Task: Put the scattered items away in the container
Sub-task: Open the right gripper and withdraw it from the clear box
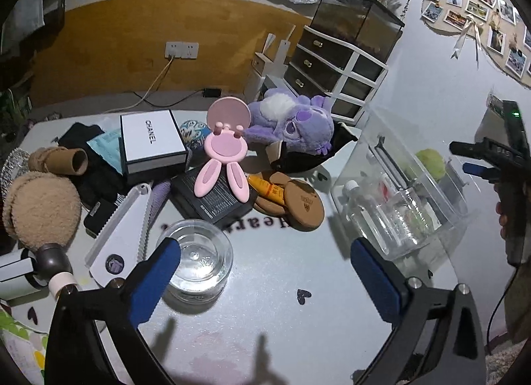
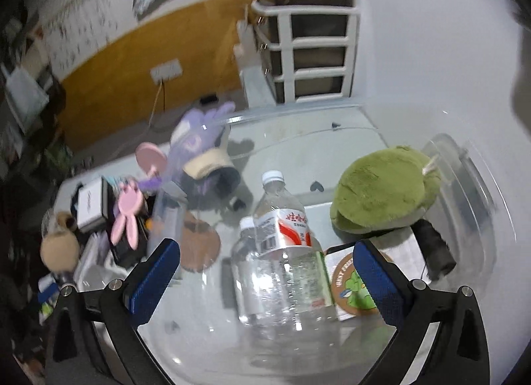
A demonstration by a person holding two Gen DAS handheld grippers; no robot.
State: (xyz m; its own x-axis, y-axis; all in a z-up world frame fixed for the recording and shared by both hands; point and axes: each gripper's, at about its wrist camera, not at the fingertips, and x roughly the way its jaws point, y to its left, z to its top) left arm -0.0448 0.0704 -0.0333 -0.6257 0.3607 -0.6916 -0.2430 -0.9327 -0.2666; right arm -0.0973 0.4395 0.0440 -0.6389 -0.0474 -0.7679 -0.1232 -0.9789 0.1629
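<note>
My left gripper (image 1: 265, 262) is open and empty above the white table, its left finger next to a clear glass bowl (image 1: 195, 262). Scattered items lie beyond: a pink bunny stand (image 1: 225, 152), a white Chanel box (image 1: 151, 141), a purple plush (image 1: 292, 122), cork coasters (image 1: 298, 205), a white comb (image 1: 119, 229). A clear plastic container (image 1: 398, 192) stands at the right. My right gripper (image 2: 265, 272) is open and hovers over this container, above a water bottle (image 2: 282, 252), a green plush (image 2: 381, 195) and a round sticker card (image 2: 351, 288).
A tan plush (image 1: 39, 209) and a hair dryer (image 1: 49, 262) lie at the table's left edge. A black e-reader (image 1: 212, 199) and an orange tube (image 1: 265, 189) sit mid-table. A white drawer unit (image 1: 335, 69) stands behind. The right gripper shows in the left wrist view (image 1: 491, 159).
</note>
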